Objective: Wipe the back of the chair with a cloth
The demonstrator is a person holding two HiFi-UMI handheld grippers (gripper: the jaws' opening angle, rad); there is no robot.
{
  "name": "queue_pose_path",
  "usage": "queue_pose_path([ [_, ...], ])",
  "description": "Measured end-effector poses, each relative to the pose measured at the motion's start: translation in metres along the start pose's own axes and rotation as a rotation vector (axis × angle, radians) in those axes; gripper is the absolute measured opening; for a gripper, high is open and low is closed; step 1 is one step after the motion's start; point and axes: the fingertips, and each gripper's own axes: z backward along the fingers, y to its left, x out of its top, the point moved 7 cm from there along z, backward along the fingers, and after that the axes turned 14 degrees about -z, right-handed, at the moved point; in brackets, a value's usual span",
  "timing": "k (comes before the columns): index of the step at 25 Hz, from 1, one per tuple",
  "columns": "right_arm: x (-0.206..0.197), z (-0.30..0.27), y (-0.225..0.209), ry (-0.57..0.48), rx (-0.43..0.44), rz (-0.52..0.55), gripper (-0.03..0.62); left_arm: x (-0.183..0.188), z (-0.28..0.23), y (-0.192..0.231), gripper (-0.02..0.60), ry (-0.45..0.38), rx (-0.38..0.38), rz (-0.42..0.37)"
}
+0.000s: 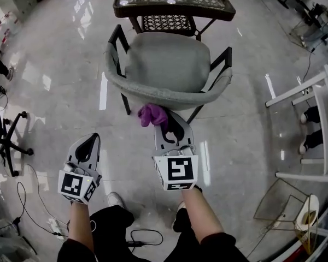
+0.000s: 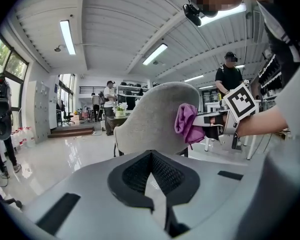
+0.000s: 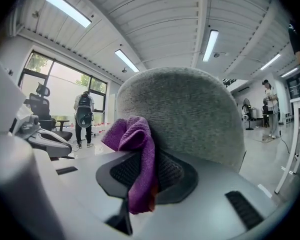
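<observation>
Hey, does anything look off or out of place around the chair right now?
Nothing stands out. The grey chair stands upright and looks undamaged. The purple cloth is pinched in the right gripper against the chair's back. The left gripper is shut, empty and held apart from the chair.

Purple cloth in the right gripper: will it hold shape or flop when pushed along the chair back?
Probably floppy: the purple cloth droops in folds from the shut right gripper. Likely light; it may drag and bunch on the textured grey fabric chair back.
</observation>
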Motion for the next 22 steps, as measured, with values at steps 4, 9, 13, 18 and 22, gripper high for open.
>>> queue_pose_path([
  [4,0.0,0.018,-0.037,-0.017,-0.015,0.0,0.081,0.007,-0.02,-0.023,0.009,-0.019,-0.023,-0.002],
  [9,-0.009,0.03,-0.081,-0.047,-0.01,0.054,0.083,-0.004,-0.042,-0.045,0.009,-0.049,-0.025,-0.049],
  [13,-0.015,0.031,-0.108,-0.079,-0.005,0.048,0.084,-0.024,-0.054,-0.055,0.009,-0.057,-0.024,-0.073],
  [18,-0.02,0.035,-0.149,-0.134,-0.011,0.024,0.089,-0.04,-0.065,-0.067,0.009,-0.084,-0.009,-0.069],
  [22,-0.022,0.035,-0.181,-0.155,-0.016,-0.023,0.089,-0.059,-0.067,-0.073,0.009,-0.069,0.008,-0.114],
])
